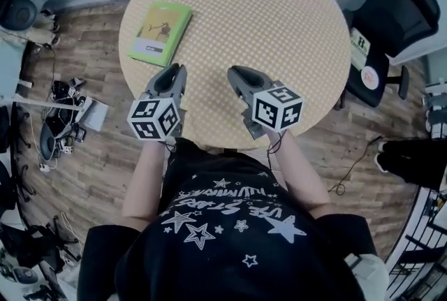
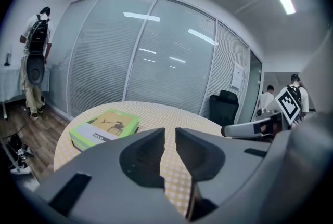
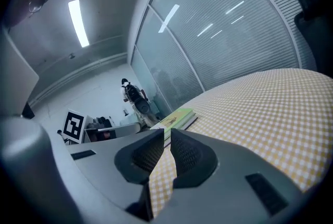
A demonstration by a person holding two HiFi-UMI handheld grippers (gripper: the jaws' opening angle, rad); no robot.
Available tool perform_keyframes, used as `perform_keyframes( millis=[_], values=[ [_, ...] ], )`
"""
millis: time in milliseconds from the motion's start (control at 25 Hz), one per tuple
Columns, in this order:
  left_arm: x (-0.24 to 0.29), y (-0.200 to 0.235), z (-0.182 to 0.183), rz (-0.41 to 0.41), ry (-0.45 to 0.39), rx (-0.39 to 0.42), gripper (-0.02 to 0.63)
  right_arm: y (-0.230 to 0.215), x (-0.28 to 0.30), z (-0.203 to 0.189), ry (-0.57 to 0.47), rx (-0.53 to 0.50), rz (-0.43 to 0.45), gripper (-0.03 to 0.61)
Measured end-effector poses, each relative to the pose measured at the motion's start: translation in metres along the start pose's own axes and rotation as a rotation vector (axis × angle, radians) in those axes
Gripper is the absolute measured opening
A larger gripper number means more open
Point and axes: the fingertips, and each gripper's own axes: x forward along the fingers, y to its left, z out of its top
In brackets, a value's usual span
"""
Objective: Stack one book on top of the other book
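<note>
head view: two grippers low over the near table edge, book off to the left

far left, on the wood floor [image 1: 105,160], one tangle of cables and gear [image 1: 63,118]. next, the green book [image 1: 160,32] lies flat on the round checked table [image 1: 279,20], near its left rim, with only bare cloth between it and the grippers. one green cover shows; the right gripper view hints at a second edge beneath it, but i can't be sure. left gripper [image 1: 173,76] hovers by the front edge, jaws a thin slit apart, nothing in them. right gripper [image 1: 239,76] is just beside it, same narrow gap, nothing pinched. two marker cubes [image 1: 154,118], one per gripper. far right, one black office chair [image 1: 398,6] sits close against the table.
</note>
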Motion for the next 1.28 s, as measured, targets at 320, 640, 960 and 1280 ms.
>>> perform_keyframes(
  millis=[320,640,960,1280],
  values=[
    [-0.051,-0.008,-0.013,0.087,-0.027,-0.030,0.067,0.032,0.007,-0.006,0.032,-0.005,0.119,0.054],
    [-0.125,0.007,-0.031,0.212,-0.091,-0.094,0.067,0.103,0.026,-0.034,0.127,-0.105,0.260,0.054],
    [-0.193,-0.010,-0.060,0.298,-0.107,-0.137,0.067,0.148,-0.002,-0.064,0.176,-0.120,0.334,0.054],
    [-0.247,-0.069,-0.087,0.291,-0.130,-0.144,0.067,0.190,-0.061,-0.106,0.210,-0.148,0.368,0.054]
  ],
)
